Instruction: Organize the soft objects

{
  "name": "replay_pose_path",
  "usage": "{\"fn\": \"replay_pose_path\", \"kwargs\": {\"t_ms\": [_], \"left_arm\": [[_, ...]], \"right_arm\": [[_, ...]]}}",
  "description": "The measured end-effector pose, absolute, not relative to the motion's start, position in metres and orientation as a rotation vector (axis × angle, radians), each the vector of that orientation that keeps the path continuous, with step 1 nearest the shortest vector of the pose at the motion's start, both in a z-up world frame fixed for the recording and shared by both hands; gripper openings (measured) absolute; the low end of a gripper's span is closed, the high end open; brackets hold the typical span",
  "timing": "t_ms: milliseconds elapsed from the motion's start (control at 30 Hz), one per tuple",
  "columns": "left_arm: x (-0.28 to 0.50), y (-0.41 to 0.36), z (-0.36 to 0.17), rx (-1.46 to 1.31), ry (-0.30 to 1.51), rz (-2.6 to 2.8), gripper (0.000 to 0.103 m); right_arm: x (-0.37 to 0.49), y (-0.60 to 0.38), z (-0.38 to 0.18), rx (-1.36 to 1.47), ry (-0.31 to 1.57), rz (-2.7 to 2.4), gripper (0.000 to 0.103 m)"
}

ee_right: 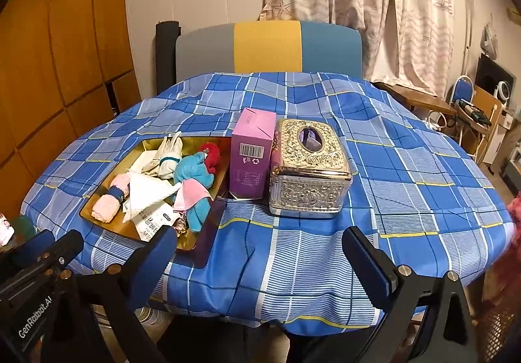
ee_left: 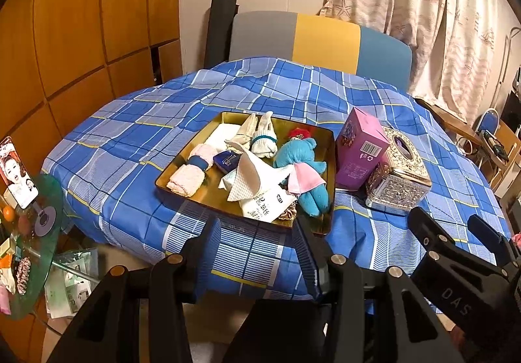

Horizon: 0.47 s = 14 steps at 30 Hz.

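On worktop (ee_right: 407, 187), gold tray (ee_left: 329, 148) at 10 o'clock of right gripper (ee_right: 260, 252) holds soft things: pink towel (ee_left: 192, 172), gloves (ee_left: 260, 135), blue plush (ee_left: 301, 164), white cloth (ee_left: 250, 174). Purple box (ee_right: 252, 154) at tray's 3 o'clock, silver tissue box (ee_right: 309, 174) touching it. Left gripper (ee_left: 257, 241) at near edge. Both grippers' fingers apart, empty.

Landmark: silver tissue box (ee_right: 311, 171), on blue plaid tablecloth (ee_right: 407, 200).
Purple carton (ee_right: 251, 156): upright, just left of box.
Gold tray (ee_right: 97, 210): further left, held blue plush toy (ee_right: 195, 174), rolled pink towel (ee_right: 109, 200), white cloths.
Right gripper (ee_right: 257, 252): jaws parted, empty, nearer than box.
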State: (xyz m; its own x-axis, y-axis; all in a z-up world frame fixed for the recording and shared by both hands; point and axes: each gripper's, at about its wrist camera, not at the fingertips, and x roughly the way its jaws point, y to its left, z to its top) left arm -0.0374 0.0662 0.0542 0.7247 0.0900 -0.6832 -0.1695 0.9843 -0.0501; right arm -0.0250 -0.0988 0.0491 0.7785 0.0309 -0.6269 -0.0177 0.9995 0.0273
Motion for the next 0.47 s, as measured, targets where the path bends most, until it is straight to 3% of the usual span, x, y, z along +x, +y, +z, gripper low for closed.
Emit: {"fn": "replay_pose_path", "kwargs": {"t_ms": [467], "left_arm": [[-0.0367, 0.0664, 0.0527, -0.100, 0.742, 0.153, 0.046]], "right_arm": [[-0.0224, -0.1011, 0.0477, 0.035, 0.691, 0.022, 0.102]]}}
